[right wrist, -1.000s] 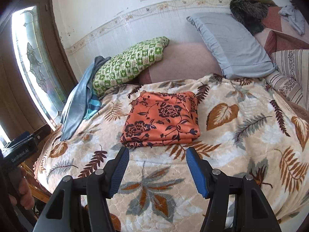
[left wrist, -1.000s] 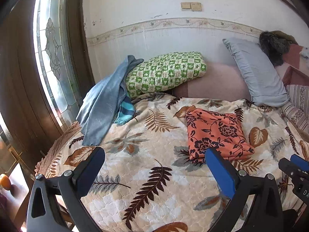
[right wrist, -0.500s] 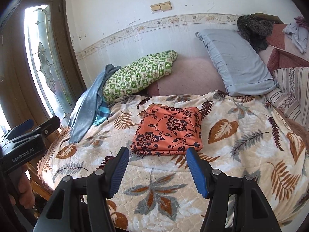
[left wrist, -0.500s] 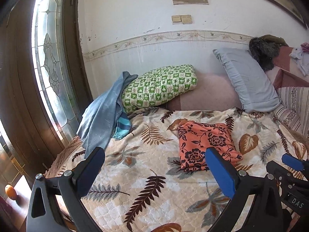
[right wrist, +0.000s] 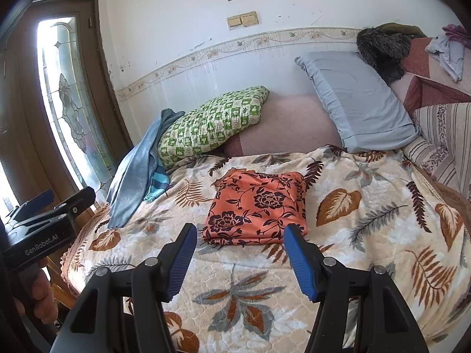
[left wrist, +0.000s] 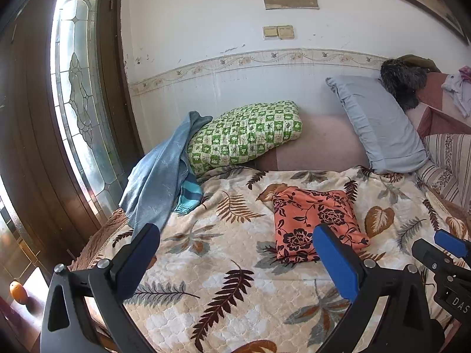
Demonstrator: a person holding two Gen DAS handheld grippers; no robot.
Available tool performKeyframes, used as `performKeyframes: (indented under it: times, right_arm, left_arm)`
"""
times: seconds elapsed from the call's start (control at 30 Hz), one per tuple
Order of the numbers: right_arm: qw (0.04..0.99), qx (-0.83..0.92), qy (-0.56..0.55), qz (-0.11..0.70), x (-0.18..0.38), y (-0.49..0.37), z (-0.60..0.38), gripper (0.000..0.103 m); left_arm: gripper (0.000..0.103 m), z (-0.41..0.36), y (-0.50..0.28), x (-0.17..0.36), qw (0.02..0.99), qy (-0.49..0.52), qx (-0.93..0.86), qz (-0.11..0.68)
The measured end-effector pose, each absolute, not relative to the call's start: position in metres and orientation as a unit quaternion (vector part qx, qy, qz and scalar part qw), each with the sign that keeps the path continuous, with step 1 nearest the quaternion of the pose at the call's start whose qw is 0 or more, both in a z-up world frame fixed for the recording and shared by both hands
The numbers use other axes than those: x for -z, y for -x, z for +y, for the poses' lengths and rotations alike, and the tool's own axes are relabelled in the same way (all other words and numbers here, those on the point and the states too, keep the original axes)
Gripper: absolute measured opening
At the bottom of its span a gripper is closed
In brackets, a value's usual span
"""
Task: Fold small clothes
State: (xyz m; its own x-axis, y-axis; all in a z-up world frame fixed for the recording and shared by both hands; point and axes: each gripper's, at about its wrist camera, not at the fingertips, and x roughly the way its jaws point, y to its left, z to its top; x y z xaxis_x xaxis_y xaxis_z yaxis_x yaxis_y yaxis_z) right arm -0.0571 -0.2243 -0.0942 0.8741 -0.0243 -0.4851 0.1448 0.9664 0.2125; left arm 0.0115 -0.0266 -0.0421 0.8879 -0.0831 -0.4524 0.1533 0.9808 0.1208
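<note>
Orange floral garment is laid folded flat beyond right gripper, long axis across its spread, empty jaws; left gripper likewise released.

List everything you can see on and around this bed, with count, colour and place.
folded garment: one, orange with dark flowers, middle of blanket
blanket: one, cream with leaf print, covering bed
green pillow: one, green-white check, by the wall
grey pillow: one, grey-blue, leaning at the head end
blue cloth: one, draped beside green pillow
fur item: one, dark, behind grey pillow
door: one, brown, leaded glass, left
orange: one, low by the door
left hand-held gripper: open, empty
right hand-held gripper: open, empty
</note>
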Motion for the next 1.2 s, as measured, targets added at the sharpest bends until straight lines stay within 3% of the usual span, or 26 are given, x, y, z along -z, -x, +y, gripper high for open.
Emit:
performKeyframes:
  times: [1.2]
  right_arm:
    - [0.960,0.040,-0.103,0.258,0.067,0.025,-0.194,0.065]
  left_arm:
    - [0.103,0.004,-0.037,0.012,0.972,-0.045,0.072,0.220]
